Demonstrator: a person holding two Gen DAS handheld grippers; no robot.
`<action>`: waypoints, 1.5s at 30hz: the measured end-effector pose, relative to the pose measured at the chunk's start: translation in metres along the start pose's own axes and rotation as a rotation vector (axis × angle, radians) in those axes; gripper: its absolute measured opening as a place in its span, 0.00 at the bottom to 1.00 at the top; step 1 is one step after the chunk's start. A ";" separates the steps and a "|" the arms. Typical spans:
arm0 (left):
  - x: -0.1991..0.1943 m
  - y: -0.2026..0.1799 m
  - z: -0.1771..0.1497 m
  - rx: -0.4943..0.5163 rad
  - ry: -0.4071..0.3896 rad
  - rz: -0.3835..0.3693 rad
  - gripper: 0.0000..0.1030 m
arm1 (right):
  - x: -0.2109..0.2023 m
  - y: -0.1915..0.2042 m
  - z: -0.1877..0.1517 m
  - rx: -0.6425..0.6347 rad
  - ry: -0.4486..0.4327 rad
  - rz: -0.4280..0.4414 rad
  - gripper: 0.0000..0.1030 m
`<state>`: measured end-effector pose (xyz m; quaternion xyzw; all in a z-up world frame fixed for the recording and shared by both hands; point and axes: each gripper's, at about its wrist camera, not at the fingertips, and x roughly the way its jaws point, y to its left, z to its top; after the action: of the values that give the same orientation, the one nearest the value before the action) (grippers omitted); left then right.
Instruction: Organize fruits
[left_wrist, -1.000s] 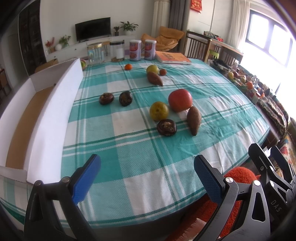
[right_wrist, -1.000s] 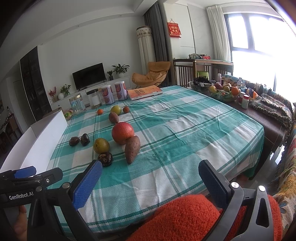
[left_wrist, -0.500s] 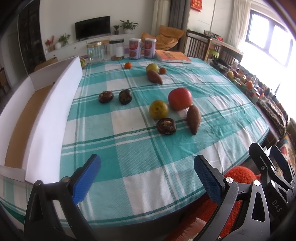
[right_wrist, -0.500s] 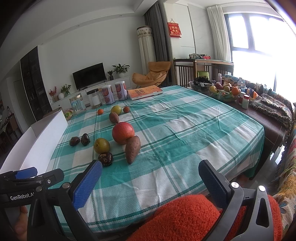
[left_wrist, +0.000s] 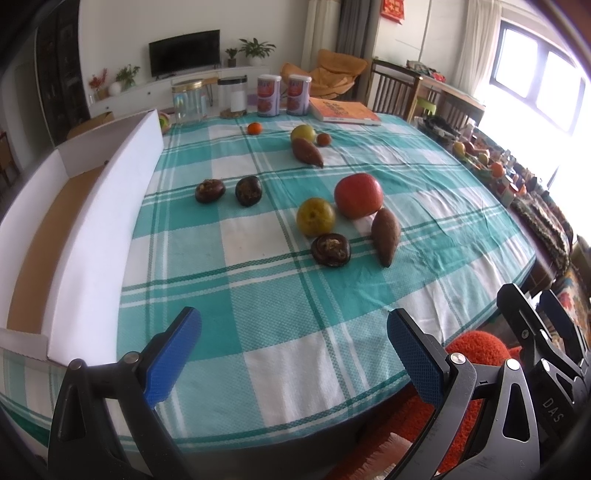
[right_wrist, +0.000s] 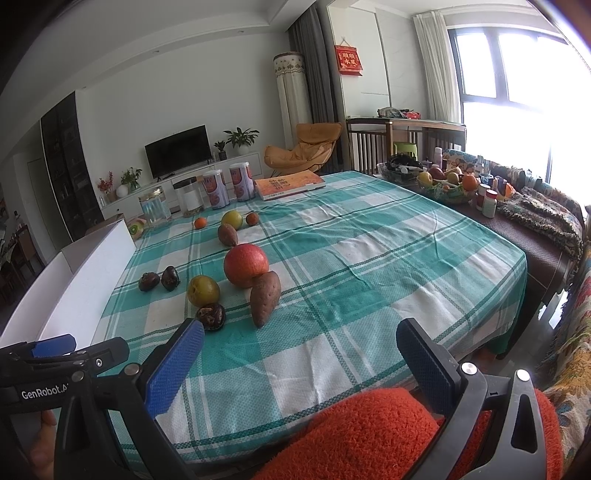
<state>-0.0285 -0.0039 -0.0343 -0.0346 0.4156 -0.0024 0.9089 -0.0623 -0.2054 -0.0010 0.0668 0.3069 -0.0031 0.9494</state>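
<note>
- Almost nothing changes across the last second: the left claw (left_wrist: 293, 354) only edges a little nearer the spread, its view of the fruit slightly larger than before, which suggests the sorting has not begun and the approach is just opening.
- At far left, the white box (left_wrist: 110, 206) sits open along the surface (left_wrist: 236, 317) edge, its brown floor bare (the likely destination, by my reading).
- Just right of it lie two dark fruits (left_wrist: 229, 190) side by side, none of them touched by either claw.
- The near cluster holds a yellow-green fruit (left_wrist: 316, 216), a dark wrinkled fruit (left_wrist: 330, 250), a big red fruit (left_wrist: 358, 195) and a brown tapered one (left_wrist: 385, 236), packed close together, some touching.
- Farther back, a small orange (left_wrist: 254, 128), a second yellow-green fruit (left_wrist: 303, 133) and another brown tapered piece (left_wrist: 307, 152) wait near the tins.
- The left claw hovers low over the near edge, spread wide and empty, aimed at the cluster.
- The right claw (right_wrist: 299, 354) hangs beside it, also gaping and empty, level with the surface over an orange-sleeved arm (right_wrist: 369, 432).
</note>
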 end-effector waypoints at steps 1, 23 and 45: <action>0.000 0.000 0.000 0.000 0.000 0.000 0.98 | 0.000 0.000 0.000 0.000 0.003 0.001 1.00; 0.023 0.022 -0.001 -0.013 0.091 -0.027 0.98 | -0.084 -0.074 0.135 -0.505 -0.068 -0.563 1.00; 0.105 0.055 -0.012 -0.008 0.094 0.086 1.00 | 0.006 -0.020 -0.017 -0.020 0.017 0.115 1.00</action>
<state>0.0296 0.0464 -0.1246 -0.0203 0.4587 0.0365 0.8876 -0.0681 -0.2228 -0.0209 0.0748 0.3108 0.0550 0.9459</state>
